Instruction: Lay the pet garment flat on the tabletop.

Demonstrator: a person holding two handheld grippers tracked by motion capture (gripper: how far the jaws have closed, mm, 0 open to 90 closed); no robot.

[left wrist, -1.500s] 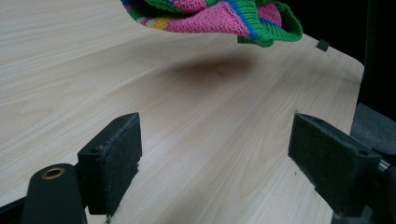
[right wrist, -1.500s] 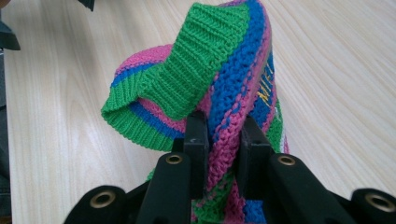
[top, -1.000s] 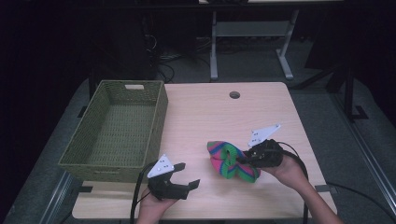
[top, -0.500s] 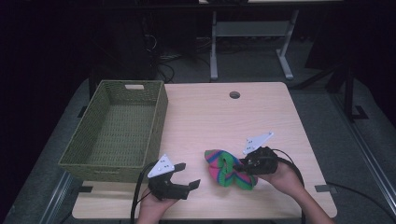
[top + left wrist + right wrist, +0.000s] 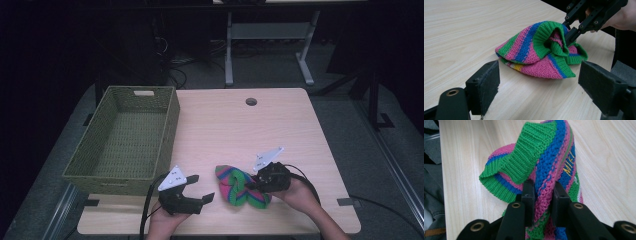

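Pale wooden tabletop [image 5: 235, 130] carries the striped knit hat [image 5: 240, 186], pinched by the right gripper [image 5: 256, 182]; left gripper [image 5: 200, 192] waits spread beside it; green basket [image 5: 125, 145] remains unfilled, transfer pending

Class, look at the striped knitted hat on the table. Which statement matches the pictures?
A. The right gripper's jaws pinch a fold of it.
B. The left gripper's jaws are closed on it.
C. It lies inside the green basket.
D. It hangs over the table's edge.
A: the right gripper has both jaws pressed on a fold of the hat, while the left gripper stands open short of it.
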